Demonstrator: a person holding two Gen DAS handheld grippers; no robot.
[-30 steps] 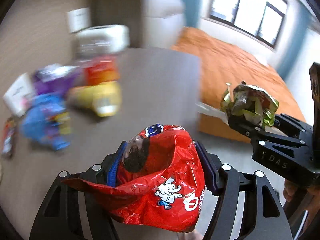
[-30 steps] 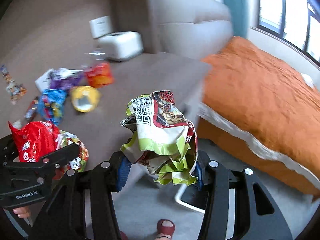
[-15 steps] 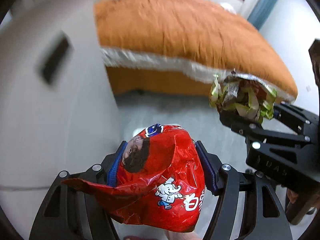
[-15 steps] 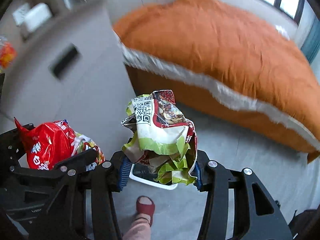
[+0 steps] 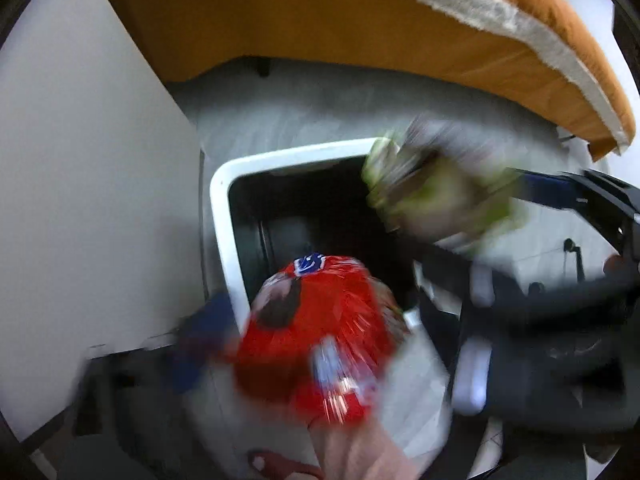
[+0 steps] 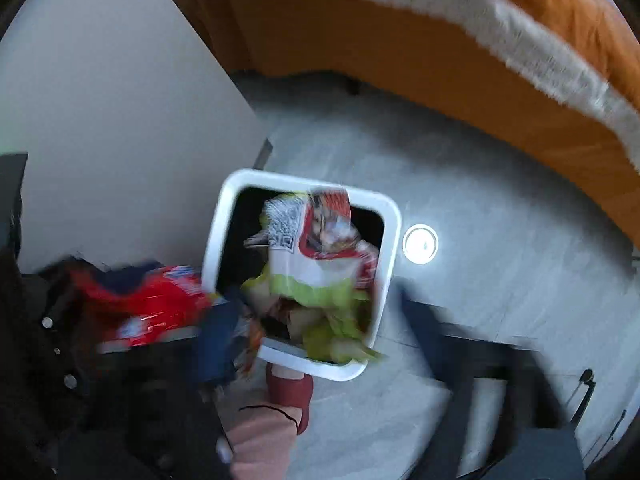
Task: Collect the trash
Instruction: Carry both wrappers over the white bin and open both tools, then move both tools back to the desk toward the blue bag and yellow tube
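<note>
A white-rimmed bin with a dark inside stands on the floor, straight below both grippers. The red snack bag hangs blurred over the bin's near edge between the jaws of my left gripper, which are opening; its blue pad stands clear of the bag. The green and white wrapper sits over the bin's mouth between the opening jaws of my right gripper, with gaps on both sides. The red bag shows at its left.
A bed with an orange cover and a white fringe runs along the top. A grey cabinet side rises left of the bin. A small round white disc lies on the floor to the bin's right. A person's foot in a red slipper stands beside the bin.
Both grippers have dropped and tipped down from facing the tabletop and bed to over the bin. Both sets of jaws have spread, and the pads have come off the red bag and the green wrapper.
</note>
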